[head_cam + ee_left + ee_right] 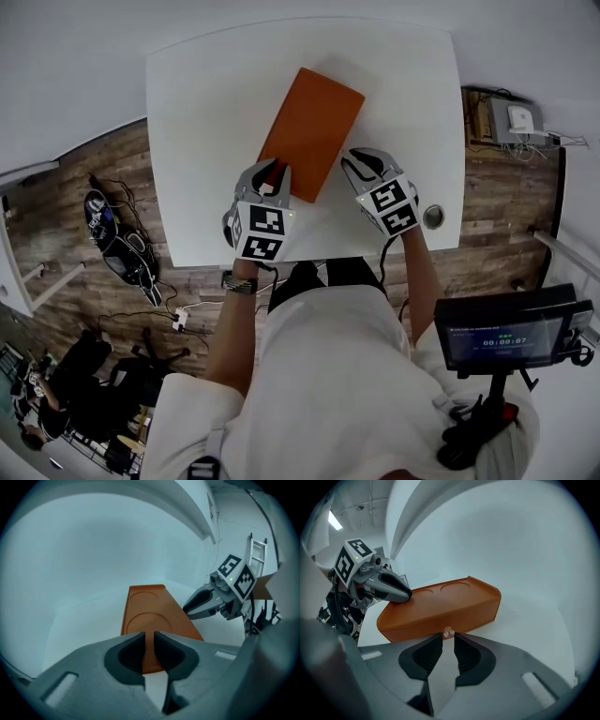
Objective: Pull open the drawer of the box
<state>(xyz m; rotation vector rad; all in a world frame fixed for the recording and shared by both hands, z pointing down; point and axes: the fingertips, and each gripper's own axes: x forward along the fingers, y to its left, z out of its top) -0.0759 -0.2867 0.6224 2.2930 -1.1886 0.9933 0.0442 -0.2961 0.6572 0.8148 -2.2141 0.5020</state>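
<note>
Right gripper view: right gripper point(448, 637) grasps the knob point(448, 631); left gripper point(405, 594), nearly closed, rests on the box point(440, 611).

**A robotics recording lab, not a home**

A plain white square table point(187, 141) stands on a brown wood-plank floor point(56, 225). Loose black cables point(122, 202) and a white power strip point(179, 319) lie about. A dark timer screen on a stand point(506, 337) and boxed electronics point(502, 120) sit nearby.
</note>
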